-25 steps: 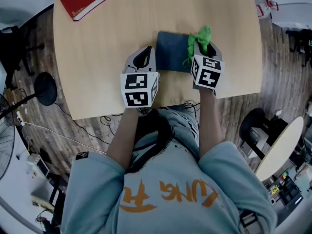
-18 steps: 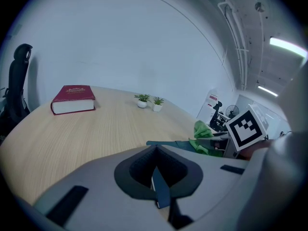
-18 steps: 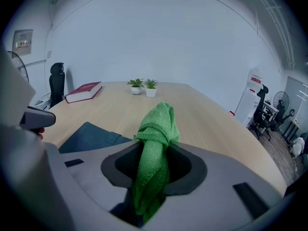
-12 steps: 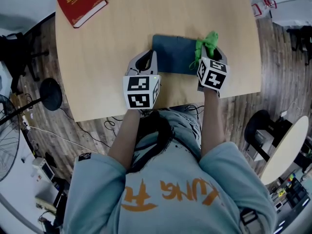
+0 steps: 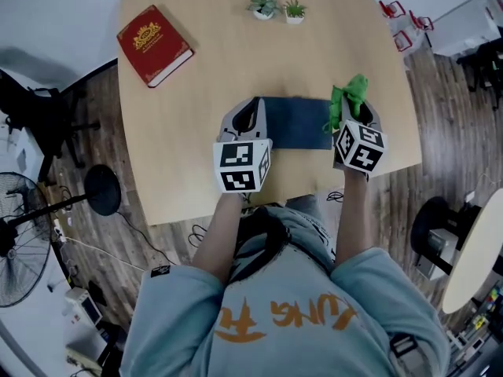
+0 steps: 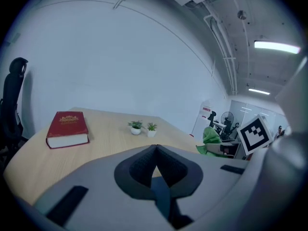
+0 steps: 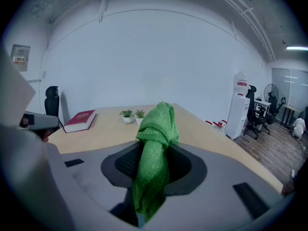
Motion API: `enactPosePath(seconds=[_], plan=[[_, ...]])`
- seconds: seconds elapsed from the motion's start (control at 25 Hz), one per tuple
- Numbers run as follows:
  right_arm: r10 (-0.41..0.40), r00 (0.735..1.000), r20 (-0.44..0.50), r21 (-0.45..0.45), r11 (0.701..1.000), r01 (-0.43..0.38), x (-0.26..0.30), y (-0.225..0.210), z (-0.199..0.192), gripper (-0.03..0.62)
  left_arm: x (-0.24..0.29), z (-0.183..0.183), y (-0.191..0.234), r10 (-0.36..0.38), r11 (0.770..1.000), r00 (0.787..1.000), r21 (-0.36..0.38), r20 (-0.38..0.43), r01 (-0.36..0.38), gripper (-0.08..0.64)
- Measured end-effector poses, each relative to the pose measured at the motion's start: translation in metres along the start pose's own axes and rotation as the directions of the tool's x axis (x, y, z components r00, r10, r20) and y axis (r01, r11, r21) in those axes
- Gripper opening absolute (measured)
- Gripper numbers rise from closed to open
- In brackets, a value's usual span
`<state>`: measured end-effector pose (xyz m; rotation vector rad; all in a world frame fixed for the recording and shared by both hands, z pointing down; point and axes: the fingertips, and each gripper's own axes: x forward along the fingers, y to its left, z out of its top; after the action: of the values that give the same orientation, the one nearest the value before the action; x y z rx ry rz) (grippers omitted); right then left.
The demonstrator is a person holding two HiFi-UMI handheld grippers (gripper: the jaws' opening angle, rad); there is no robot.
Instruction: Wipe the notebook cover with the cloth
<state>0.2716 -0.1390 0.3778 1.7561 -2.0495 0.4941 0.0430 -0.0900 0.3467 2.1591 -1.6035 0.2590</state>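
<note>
Left tongs (image 6: pixel 155 151) are pressed together on the left end of the notebook (image 5: pixel 296 123). In the left gripper view the two dark pads (image 6: pixel 140 166) meet at their tips, and a thin strip of the dark blue cover runs between them lower down. Right tongs (image 7: pixel 155 150) are clamped on the cloth (image 7: pixel 157 129), a green knitted piece bunched into a fold. It stands up above the pads and hangs down between them.

Seen from the head view, the notebook lies flat on the pale wooden surface (image 5: pixel 196 108), lengthwise from left to right. It is near the edge closest to the person (image 5: pixel 291 305) and sits between the two tongs, one at each short end. The cloth is over the notebook's right end; whether it touches the cover cannot be made out. Each of the tongs carries its cube with square markers, the left cube (image 5: pixel 242 166) just beside the notebook's near left corner and the right cube (image 5: pixel 360 148) just beside its near right corner.

A red hardback book (image 5: pixel 155 45) with gold print lies flat toward the far left corner of the surface, well apart from the notebook. Two small potted plants (image 5: pixel 263 6) stand just beside each other near the far edge. On the wooden floor (image 5: pixel 86 155) to the left of the surface stand a fan (image 5: pixel 16 246) and a dark office chair (image 5: pixel 39 112).
</note>
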Motion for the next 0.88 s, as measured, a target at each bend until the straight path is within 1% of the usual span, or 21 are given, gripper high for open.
enactPosePath(seconds=[0.12, 0.24, 0.32, 0.4, 0.56, 0.64, 0.76, 0.8, 0.88], plan=[[0.022, 0.997, 0.078, 0.025, 0.999, -0.024, -0.016, 0.019, 0.027, 0.118, -0.011, 0.034, 0.014, -0.002, 1.000, 0.997, 0.007, 0.073, 0.002, 0.015], [0.068, 0.983, 0.168, 0.029, 0.997, -0.074, -0.031, 0.040, 0.061, 0.118, -0.027, 0.074, 0.030, 0.031, 0.999, 0.986, 0.014, 0.161, -0.034, 0.014], [0.117, 0.966, 0.232, 0.010, 0.992, -0.123, -0.041, 0.056, 0.087, 0.118, -0.041, 0.104, 0.040, 0.067, 0.997, 0.971, 0.018, 0.228, -0.073, 0.015], [0.166, 0.942, 0.291, -0.004, 0.985, -0.173, -0.053, 0.069, 0.111, 0.118, -0.056, 0.130, 0.045, 0.104, 0.993, 0.953, 0.018, 0.285, -0.114, 0.015], [0.240, 0.890, 0.387, -0.032, 0.968, -0.247, -0.079, 0.082, 0.159, 0.118, -0.082, 0.173, 0.037, 0.161, 0.984, 0.917, 0.018, 0.364, -0.180, 0.015], [0.255, 0.872, 0.418, -0.055, 0.965, -0.256, -0.091, 0.085, 0.184, 0.118, -0.093, 0.190, 0.032, 0.194, 0.977, 0.901, 0.010, 0.388, -0.215, 0.015], [0.268, 0.850, 0.454, -0.081, 0.962, -0.260, -0.109, 0.085, 0.214, 0.118, -0.111, 0.205, 0.023, 0.264, 0.960, 0.872, -0.025, 0.413, -0.279, 0.014], [0.268, 0.845, 0.463, -0.091, 0.962, -0.256, -0.117, 0.084, 0.219, 0.118, -0.117, 0.206, 0.017, 0.279, 0.955, 0.864, -0.032, 0.420, -0.293, 0.015], [0.278, 0.832, 0.479, -0.119, 0.960, -0.252, -0.134, 0.084, 0.221, 0.118, -0.129, 0.202, 0.001, 0.282, 0.953, 0.853, -0.029, 0.439, -0.300, 0.014]])
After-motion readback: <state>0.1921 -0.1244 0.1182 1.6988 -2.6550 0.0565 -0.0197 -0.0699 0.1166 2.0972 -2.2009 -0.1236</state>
